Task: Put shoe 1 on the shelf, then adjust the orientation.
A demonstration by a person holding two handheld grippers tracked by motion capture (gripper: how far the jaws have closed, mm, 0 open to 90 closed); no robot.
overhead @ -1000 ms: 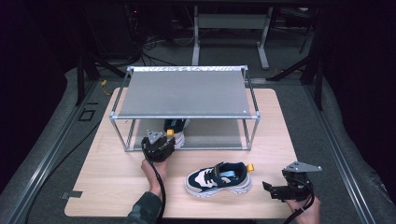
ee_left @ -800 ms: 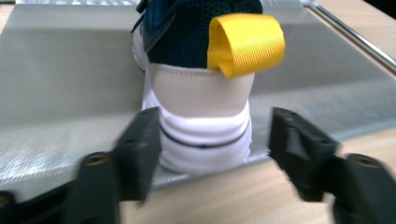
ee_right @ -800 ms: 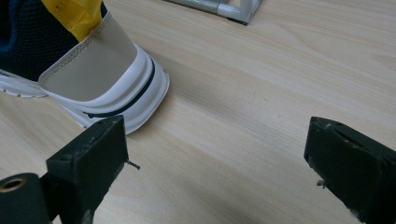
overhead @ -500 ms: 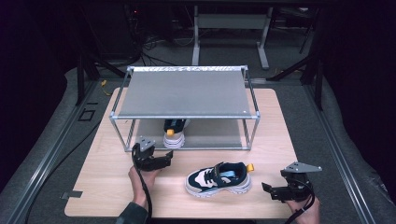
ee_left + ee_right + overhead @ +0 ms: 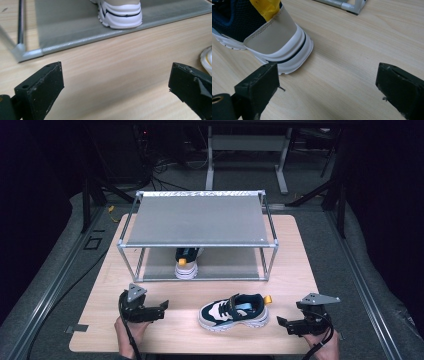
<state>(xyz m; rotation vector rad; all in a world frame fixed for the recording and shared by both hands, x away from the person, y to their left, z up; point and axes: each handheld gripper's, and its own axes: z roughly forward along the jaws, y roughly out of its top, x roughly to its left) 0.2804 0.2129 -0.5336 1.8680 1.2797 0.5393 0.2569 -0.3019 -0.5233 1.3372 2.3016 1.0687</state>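
A two-tier metal rack [image 5: 200, 220] stands at the back of the wooden table [image 5: 300, 250]. One white, navy and yellow sneaker [image 5: 186, 265] sits on its lower shelf, heel toward me [image 5: 121, 13]. The matching sneaker [image 5: 234, 311] lies on the table in front, with its heel [image 5: 277, 42] near my right gripper [image 5: 281, 323]. That gripper is open [image 5: 327, 72] and apart from the heel. My left gripper [image 5: 163, 308] hovers front left, its jaws just opened wide [image 5: 115, 75] with nothing but bare table between them.
The rack's top shelf [image 5: 197, 222] is a bare grey sheet. A rack corner post [image 5: 21, 22] and the shelf edge [image 5: 75, 43] lie ahead of the left gripper. Dark floor, cables and metal frames surround the table.
The left gripper has drawn back from under the rack toward the front left and opened, leaving the sneaker on the lower shelf. The right gripper and the front sneaker have stayed put.
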